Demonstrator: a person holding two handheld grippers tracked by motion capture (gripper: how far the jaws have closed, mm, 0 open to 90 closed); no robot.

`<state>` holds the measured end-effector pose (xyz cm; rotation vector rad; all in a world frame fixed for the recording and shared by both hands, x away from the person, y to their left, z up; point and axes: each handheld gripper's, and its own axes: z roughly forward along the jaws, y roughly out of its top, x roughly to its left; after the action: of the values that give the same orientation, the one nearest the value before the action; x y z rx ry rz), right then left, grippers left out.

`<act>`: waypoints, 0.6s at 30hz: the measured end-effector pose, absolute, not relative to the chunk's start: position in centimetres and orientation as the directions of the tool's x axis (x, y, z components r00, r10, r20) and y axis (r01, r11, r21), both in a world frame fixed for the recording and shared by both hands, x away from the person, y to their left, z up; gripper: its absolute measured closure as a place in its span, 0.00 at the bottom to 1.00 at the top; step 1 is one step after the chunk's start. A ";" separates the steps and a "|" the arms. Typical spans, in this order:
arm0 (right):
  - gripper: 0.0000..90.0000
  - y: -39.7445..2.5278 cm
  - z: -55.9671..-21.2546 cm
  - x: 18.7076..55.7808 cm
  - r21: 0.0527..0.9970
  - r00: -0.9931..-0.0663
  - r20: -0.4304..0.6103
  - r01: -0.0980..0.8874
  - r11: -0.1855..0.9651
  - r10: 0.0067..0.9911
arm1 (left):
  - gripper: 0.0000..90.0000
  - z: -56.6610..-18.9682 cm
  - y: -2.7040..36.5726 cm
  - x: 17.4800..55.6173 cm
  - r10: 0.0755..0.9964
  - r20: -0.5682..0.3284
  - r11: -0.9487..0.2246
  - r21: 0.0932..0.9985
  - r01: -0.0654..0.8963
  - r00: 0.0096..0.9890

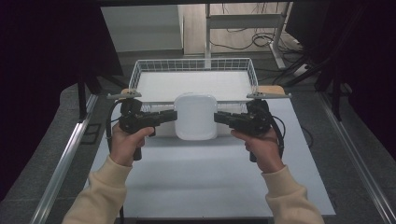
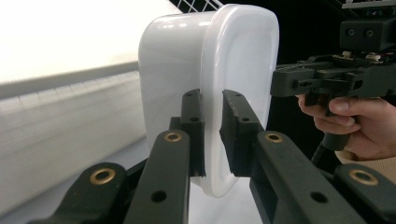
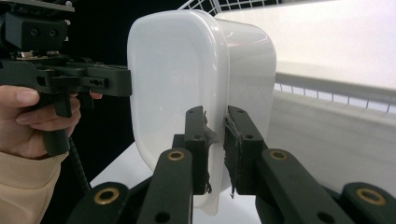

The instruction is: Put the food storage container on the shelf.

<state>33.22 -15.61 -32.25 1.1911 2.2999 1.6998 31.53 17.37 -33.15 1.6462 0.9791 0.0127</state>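
1. A white, glossy plastic tub with rounded corners and a projecting rim [image 1: 195,116] is hanging between the two grippers, bottom side up, in front of the near wall of a white wire-mesh basket [image 1: 140,70] and apparently raised a little off the white tabletop [image 1: 205,177].
2. The left gripper [image 2: 211,133] is pinching the tub's rim on one side; its jaws are nearly closed, with just the thin lip between the pads.
3. The right gripper [image 3: 215,144] is doing the same on the opposite rim, jaws narrowed onto the lip, its worn pads fraying at the edges.
4. Judging from the thin wall and the ease of the two-point hold, the tub is probably light and empty, though I cannot tell what is inside, since the opening is facing away.
5. The plastic is looking smooth and shiny, so it is likely slippery; a small grip on the lip could be sliding off if the hands are pulling apart.
6. The rim is the stiffest place to hold; the flat walls would probably be flexing under a squeeze.
7. Keeping both grippers level and moving together is looking wise.
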 end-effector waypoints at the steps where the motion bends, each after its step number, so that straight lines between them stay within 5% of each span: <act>1: 0.88 -15.6 -32.0 33.4 0.833 -0.706 0.383 0.543 0.108 0.596 | 0.89 -33.0 17.4 31.6 0.595 -0.472 0.012 0.814 0.580 0.650; 18: 0.88 -15.1 -29.9 37.0 0.823 -0.696 0.399 0.559 0.103 0.597 | 0.89 -30.9 17.9 35.4 0.596 -0.485 0.019 0.805 0.592 0.640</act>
<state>37.03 -15.11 -29.93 1.2095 2.3070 1.6941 35.43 17.87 -30.93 1.6405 0.9938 0.0031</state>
